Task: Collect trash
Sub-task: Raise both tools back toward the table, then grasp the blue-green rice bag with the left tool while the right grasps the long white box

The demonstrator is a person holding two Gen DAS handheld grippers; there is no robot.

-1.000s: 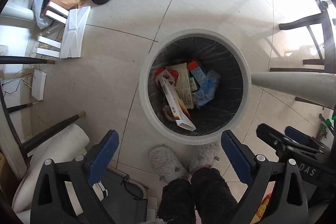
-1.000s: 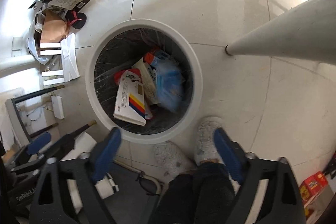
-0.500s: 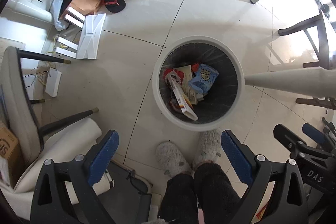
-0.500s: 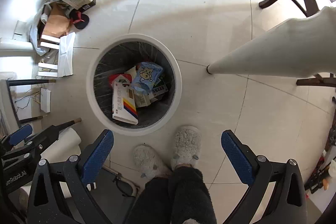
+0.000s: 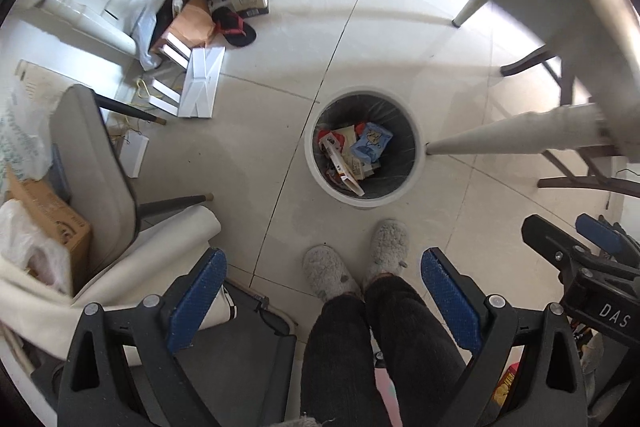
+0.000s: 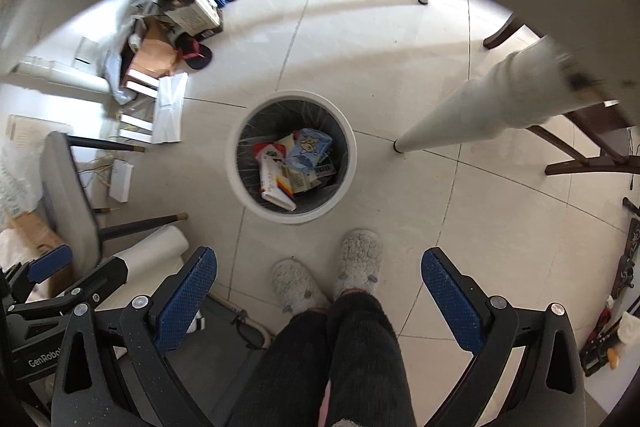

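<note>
The white round trash bin (image 5: pixel 416 163) stands on the pale tiled floor (image 6: pixel 380 75), lined with a dark bag. Inside the bin lie a light blue packet (image 6: pixel 310 147), a long white carton with red, orange and blue stripes (image 6: pixel 276 183) leaning toward the bin's near wall, and some flatter paper wrappers under them; the print on these is too small to read.

Just on the near side of the bin stand two grey fluffy slippers (image 6: pixel 360 263) with dark trouser legs (image 6: pixel 352 359) above them. Right of the bin, a cream tapered table leg (image 6: pixel 472 111) meets the floor close to the bin's rim but apart from it, and beyond that leg are dark wooden chair legs (image 6: pixel 576 163).

Left of the bin and well apart from it sits a heap of cardboard boxes, white folded sheets and a black-and-red sandal (image 5: pixel 234 27). Nearer, still left of the bin, is a grey chair (image 5: pixel 100 167) with dark legs, and a white roll (image 6: pixel 156 251) beside it.

The left gripper (image 5: pixel 322 301) hangs high above the floor on the near side of the bin, its blue-padded fingers (image 5: pixel 198 299) spread wide with nothing between them. The right gripper (image 6: pixel 318 297) is likewise spread wide and empty, with the slippers showing in the gap.
</note>
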